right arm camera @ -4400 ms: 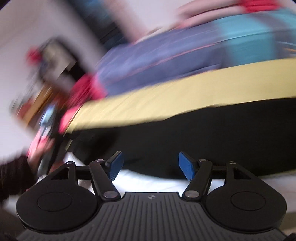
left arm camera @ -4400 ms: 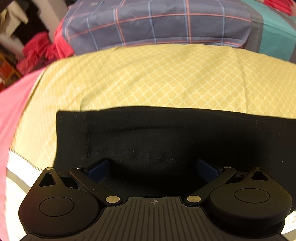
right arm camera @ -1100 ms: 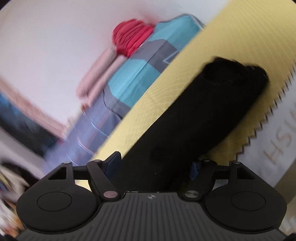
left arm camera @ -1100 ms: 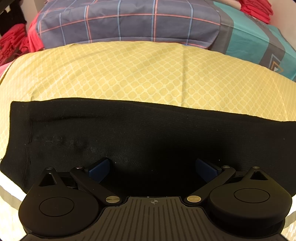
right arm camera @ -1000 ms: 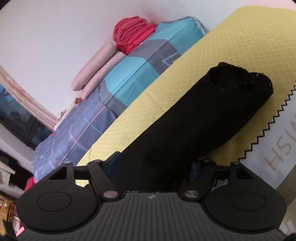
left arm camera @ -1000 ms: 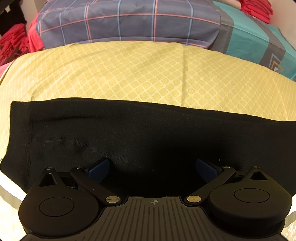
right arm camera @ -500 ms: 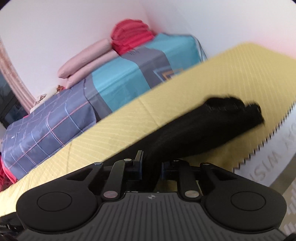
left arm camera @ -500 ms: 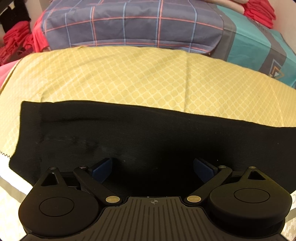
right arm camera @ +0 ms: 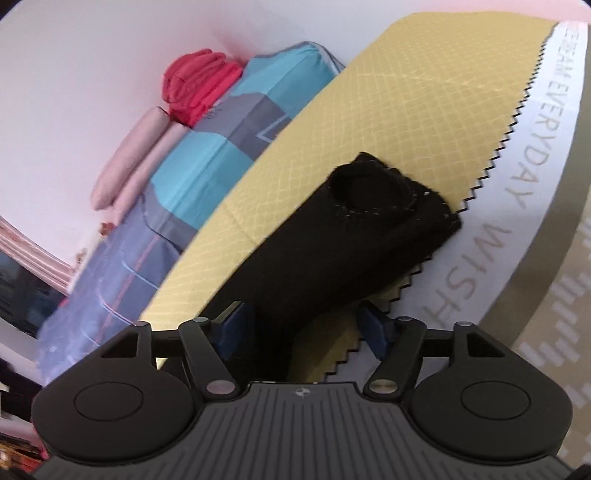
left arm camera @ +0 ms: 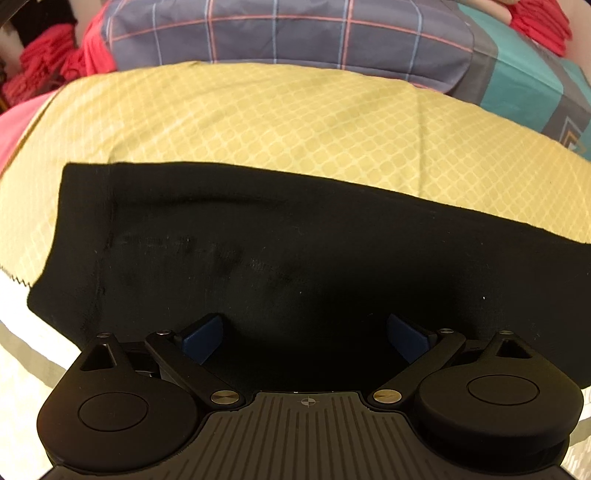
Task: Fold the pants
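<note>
White wall (right arm camera: 92, 74) behind bed w/ yellow sheet (left arm camera: 295, 122), plaid quilt (left arm camera: 277, 33).

The black pants (right arm camera: 332, 251) are seen between the just-opened blue pads (right arm camera: 375, 326) of the right hand-held gripper (right arm camera: 303, 325), on the yellow sheet (right arm camera: 388, 122).

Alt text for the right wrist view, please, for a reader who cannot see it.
The right gripper, jaws apart, straddles the near end of black pants lying as a long strip on a yellow patterned sheet, the open leg cuff at the far end near the sheet's zigzag edge. Behind are a blue and grey checked blanket, pink pillows and folded red cloth against a white wall.
</note>
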{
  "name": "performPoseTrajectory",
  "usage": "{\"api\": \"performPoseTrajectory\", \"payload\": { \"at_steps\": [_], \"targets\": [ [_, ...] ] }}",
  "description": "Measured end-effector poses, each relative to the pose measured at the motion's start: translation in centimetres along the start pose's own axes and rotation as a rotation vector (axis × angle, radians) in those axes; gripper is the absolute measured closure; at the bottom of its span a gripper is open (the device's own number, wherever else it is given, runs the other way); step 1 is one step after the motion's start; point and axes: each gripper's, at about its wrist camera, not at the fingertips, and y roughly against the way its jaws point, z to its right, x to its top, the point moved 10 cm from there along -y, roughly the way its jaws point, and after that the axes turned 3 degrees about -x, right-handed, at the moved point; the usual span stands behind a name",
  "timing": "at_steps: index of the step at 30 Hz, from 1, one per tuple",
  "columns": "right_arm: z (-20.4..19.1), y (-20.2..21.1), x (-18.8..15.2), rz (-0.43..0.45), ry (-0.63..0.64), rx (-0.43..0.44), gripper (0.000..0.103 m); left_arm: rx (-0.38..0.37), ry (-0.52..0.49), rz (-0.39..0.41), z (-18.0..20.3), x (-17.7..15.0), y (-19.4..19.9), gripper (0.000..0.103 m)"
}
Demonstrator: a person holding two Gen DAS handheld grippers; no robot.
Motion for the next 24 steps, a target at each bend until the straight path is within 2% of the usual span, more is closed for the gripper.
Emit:
{"api": "performPoseTrajectory", "payload": {
  "at_steps": [3,4,5,6,8,9,11,13,14,16,18,20,21,22,24],
  "targets": [
    [-0.9,-1.0,-0.5,-0.010,-0.021,0.071,0.031,0.008,-0.016,-0.002,0.1,-0.1,0.1,0.000],
    [-1.2,-1.2,-0.4,0.012,0.009,0.061,0.041,0.012,-0.021,-0.003,0.2,-0.1,0.1,0.000],
    [-1.4,-1.4,0.0,0.025,0.047,0.024,0.057,0.014,-0.024,-0.002,0.2,0.0,0.1,0.000],
    [-1.6,-1.9,0.4,0.019,0.072,-0.041,0.081,0.014,-0.025,-0.002,0.2,0.1,0.1,0.000],
    [-2.9,-1.3,1.1,0.071,0.123,-0.086,0.083,0.012,-0.021,-0.005,0.1,0.1,0.3,0.000],
    [-4.7,-0.5,1.2,0.124,0.224,-0.105,0.083,0.012,-0.019,-0.004,0.0,0.2,0.5,0.000],
    [-9.8,1.3,-0.3,0.259,0.515,-0.141,0.083,0.016,-0.013,0.009,-0.3,0.2,1.2,0.000],
    [-15.7,3.5,-4.6,0.388,0.832,-0.105,0.083,0.012,0.005,0.034,-0.9,0.2,2.1,0.000],
    [-18.4,4.3,-7.9,0.437,0.979,-0.060,0.083,0.011,0.019,0.044,-1.3,0.3,2.5,0.000],
    [-22.2,4.7,-15.4,0.481,1.244,0.065,0.078,0.017,0.050,0.061,-2.3,0.2,3.1,0.000],
    [-23.5,3.6,-24.5,0.479,1.566,0.178,0.074,0.030,0.077,0.063,-3.2,0.2,3.3,0.000],
    [-21.5,0.7,-32.6,0.381,1.937,0.204,0.079,0.050,0.092,0.054,-4.2,0.2,3.4,0.000],
    [-20.5,-0.2,-34.5,0.339,2.026,0.201,0.085,0.058,0.097,0.052,-4.6,0.1,3.5,0.000],
    [-20.2,-0.3,-34.9,0.385,2.043,0.182,0.085,0.061,0.101,0.054,-5.0,0.0,3.8,0.000],
    [-20.5,0.1,-34.0,0.359,1.996,0.195,0.085,0.057,0.107,0.073,-5.5,0.1,4.4,0.000]
  ]
}}
